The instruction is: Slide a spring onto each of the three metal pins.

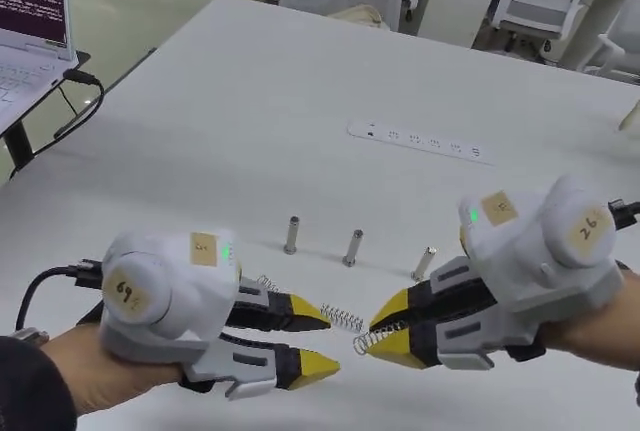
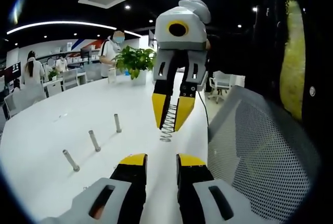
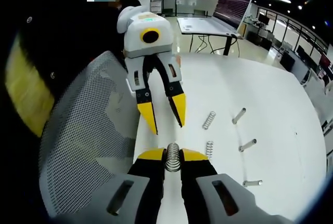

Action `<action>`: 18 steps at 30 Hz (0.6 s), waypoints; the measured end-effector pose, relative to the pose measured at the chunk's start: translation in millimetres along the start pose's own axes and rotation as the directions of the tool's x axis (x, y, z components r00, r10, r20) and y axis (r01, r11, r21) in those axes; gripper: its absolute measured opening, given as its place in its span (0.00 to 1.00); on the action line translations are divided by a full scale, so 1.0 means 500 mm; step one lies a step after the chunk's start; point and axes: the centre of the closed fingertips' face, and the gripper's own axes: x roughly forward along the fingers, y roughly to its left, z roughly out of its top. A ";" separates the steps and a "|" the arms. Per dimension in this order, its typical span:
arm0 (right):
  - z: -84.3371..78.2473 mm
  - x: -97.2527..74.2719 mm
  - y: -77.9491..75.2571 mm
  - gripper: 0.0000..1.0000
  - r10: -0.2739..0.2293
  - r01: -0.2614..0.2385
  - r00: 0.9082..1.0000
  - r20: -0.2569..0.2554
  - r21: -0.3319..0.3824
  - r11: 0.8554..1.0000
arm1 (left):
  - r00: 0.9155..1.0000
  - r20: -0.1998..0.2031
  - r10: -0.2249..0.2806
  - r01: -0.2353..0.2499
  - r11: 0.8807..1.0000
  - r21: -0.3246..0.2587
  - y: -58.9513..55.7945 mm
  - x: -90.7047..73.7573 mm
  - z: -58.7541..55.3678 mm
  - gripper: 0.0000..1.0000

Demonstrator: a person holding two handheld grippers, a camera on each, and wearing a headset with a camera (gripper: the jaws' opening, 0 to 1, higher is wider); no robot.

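Observation:
Three metal pins stand upright on the white table: left pin point(image 1: 291, 234), middle pin point(image 1: 352, 247), right pin point(image 1: 424, 263); all are bare. My right gripper point(image 1: 367, 336) is shut on a spring point(image 3: 173, 159), which pokes out between its yellow tips point(image 1: 388, 330). Facing it, my left gripper point(image 1: 328, 343) is open with nothing between its fingers. A loose spring point(image 1: 343, 318) lies on the table between the two grippers, and another spring point(image 1: 266, 282) lies behind the left gripper. Both grippers are in front of the pins, near the table's front edge.
A white power strip point(image 1: 420, 141) lies beyond the pins. A laptop point(image 1: 30, 11) on a side desk and a black cable point(image 1: 80, 101) are at the far left. White chairs point(image 1: 540, 1) stand behind the table. A mesh chair back point(image 2: 260, 141) is close behind the grippers.

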 end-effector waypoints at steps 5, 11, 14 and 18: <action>-0.019 -0.032 -0.033 0.08 -0.043 0.043 0.999 -0.022 0.012 0.999 | 0.999 0.007 0.046 -0.045 0.998 -0.031 0.018 -0.019 -0.015 0.20; -0.043 -0.062 -0.065 0.08 -0.088 0.089 0.995 -0.038 0.036 0.995 | 0.994 0.019 0.109 -0.108 0.992 -0.063 0.041 -0.040 -0.026 0.31; -0.048 -0.072 -0.075 0.08 -0.102 0.104 0.994 -0.041 0.043 0.994 | 0.990 0.026 0.138 -0.135 0.988 -0.077 0.050 -0.048 -0.029 0.40; -0.056 -0.081 -0.092 0.08 -0.119 0.121 0.992 -0.047 0.050 0.991 | 0.985 0.037 0.171 -0.167 0.981 -0.102 0.061 -0.056 -0.032 0.53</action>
